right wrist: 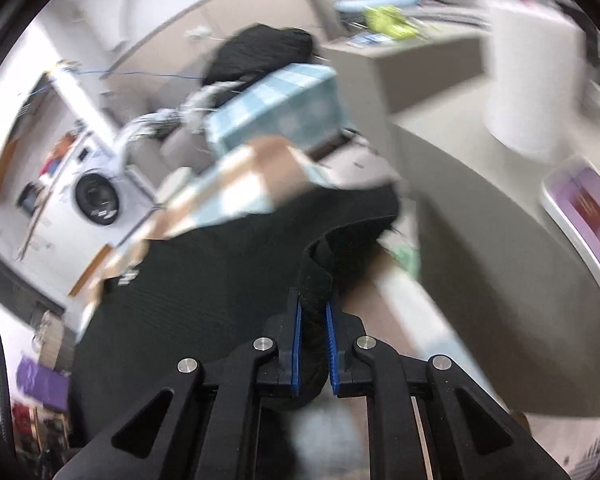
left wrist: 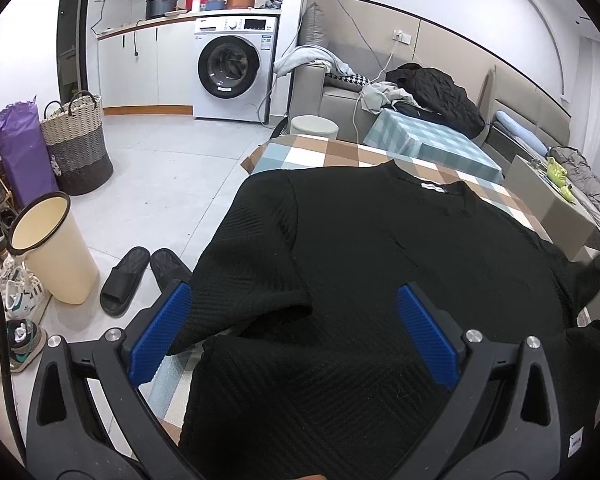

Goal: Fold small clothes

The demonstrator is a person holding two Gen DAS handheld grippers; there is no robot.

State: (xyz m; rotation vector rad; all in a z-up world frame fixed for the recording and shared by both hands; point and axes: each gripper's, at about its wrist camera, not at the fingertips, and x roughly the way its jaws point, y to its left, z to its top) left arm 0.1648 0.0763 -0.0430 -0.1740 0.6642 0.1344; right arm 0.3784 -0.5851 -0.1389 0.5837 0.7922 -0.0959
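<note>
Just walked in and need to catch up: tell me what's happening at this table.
A person is folding a black top spread on a checked table, with a hand-held tool in each hand. The right tool is shut on a bunched edge of the top, and its view is blurred. The left tool is open over the near part of the top, one sleeve between its blue pads, gripping nothing.

Black gripper point(left wrist: 294, 334), blue ribbed fingers point(left wrist: 162, 332)

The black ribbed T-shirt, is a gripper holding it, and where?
Yes. The right gripper pinches the black ribbed T-shirt by a bunched edge; the left gripper is open.
</note>
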